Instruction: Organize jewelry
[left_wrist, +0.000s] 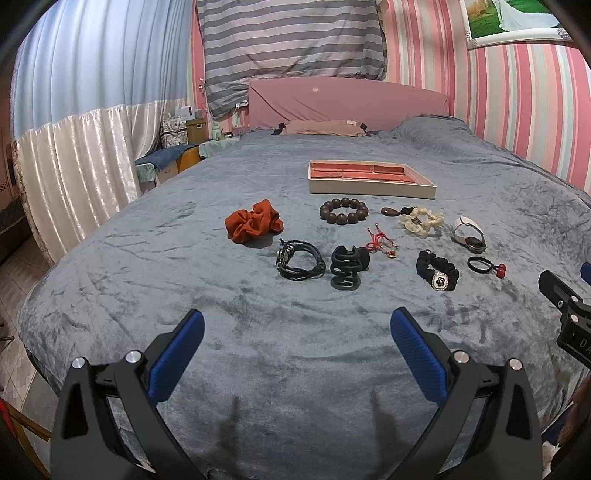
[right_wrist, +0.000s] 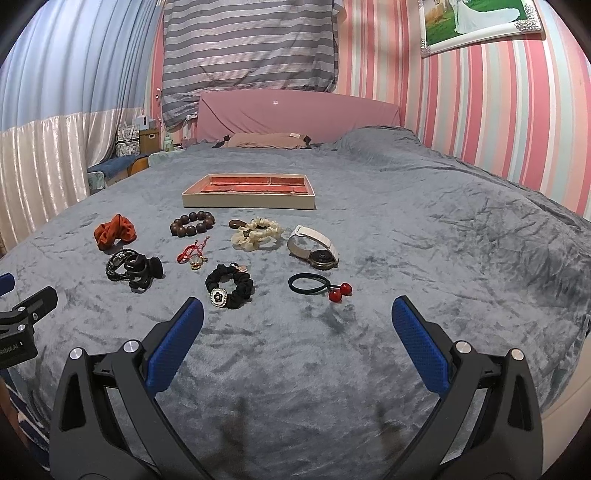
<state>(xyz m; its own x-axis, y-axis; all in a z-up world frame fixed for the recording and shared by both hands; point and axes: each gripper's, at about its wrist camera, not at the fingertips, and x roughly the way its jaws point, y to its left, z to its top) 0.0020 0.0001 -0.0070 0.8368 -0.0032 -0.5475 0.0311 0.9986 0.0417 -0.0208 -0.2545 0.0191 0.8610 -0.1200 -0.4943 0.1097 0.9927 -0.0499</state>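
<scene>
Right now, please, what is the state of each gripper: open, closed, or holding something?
Left gripper: open, holding nothing, above the grey blanket.
Right gripper: open, holding nothing.

Soft, even indoor light fills both views, moderately bright with a cool cast. Faint shadows of each claw fall on the bed cover (left_wrist: 295, 369) just below the fingers. Both fisheye pictures bend the striped wall (right_wrist: 480, 110) strongly and darken to black at the corners. Focus is sharp; no glare.
</scene>
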